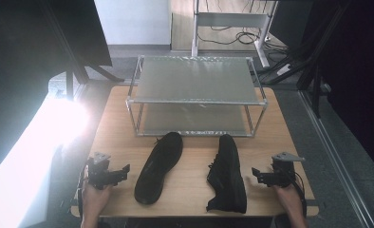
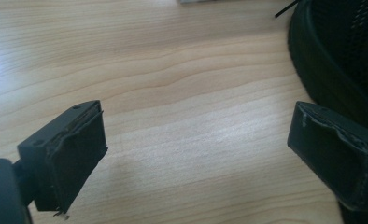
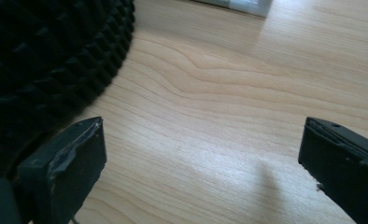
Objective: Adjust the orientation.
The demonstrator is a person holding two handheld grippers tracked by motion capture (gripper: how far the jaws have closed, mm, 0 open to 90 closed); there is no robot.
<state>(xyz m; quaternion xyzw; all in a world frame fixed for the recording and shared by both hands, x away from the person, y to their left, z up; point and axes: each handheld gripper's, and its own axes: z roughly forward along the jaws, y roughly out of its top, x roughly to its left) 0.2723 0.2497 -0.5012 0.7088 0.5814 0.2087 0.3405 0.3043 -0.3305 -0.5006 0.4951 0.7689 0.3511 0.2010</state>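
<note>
- High view: two black mesh lace-up shoes lie on the pale wooden table in front of the two-tier metal rack. The left shoe lies tipped over, just beside your left gripper; the right shoe lies on its side, sole towards your right gripper. Both grippers rest at the near edge with jaws spread and nothing between them. The likely step is reaching in for a shoe, so take each one across the firm heel or midfoot, not the soft mesh toe.
- Left gripper view: your left gripper has its jaws wide over bare wood, the left shoe just to its right. Shift right until the shoe sits squarely between the pads before you close.
- Right gripper view: your right gripper is likewise spread over wood, beside the studded black sole of the right shoe.
- No brand, label or writing is readable; the shoes look too dark to tell.
</note>
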